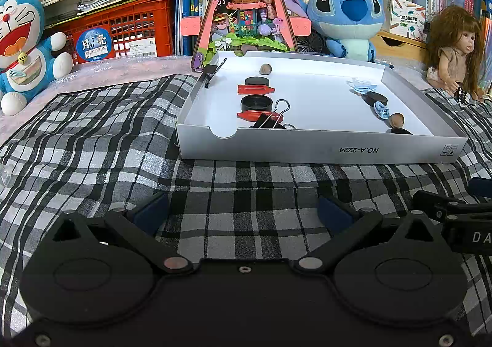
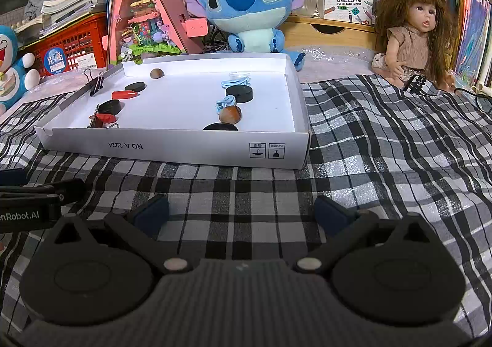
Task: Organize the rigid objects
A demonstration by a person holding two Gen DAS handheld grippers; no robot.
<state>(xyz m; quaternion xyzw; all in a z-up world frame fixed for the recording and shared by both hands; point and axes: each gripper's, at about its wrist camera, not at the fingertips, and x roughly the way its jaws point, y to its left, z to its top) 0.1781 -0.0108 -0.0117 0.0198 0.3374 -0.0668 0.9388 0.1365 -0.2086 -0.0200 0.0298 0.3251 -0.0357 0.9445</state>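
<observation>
Two open grippers sit low over the plaid cloth (image 1: pixel 101 144), and both face the white cardboard tray (image 1: pixel 323 150) that lies straight ahead of you with everything to be sorted inside it. Your left gripper (image 1: pixel 243 211) has its fingers spread wide and empty, and your right gripper (image 2: pixel 243 211) is the same, nothing between its blue pads. From the left view the near-left cluster is the closer reach: a black binder clip (image 1: pixel 270 119) lies on top of a red plastic piece (image 1: pixel 250 115) just behind the front wall, with a black cap (image 1: pixel 256 103), a second red piece (image 1: pixel 255 89) whose long axis runs side to side, a black disc (image 1: pixel 257 81) and a brown pebble (image 1: pixel 265 69) lined up behind it. From the right view the right-hand column is nearer: a brown stone (image 2: pixel 230 114), a light blue clip (image 2: pixel 224 101), a black puck (image 2: pixel 239 92) and another flat black disc (image 2: pixel 220 127) hard against the front wall. These are hard, smooth, small things, and the round ones will likely roll or slip. The front wall stands between your fingers and every piece, so I judge you must come over it from above.
</observation>
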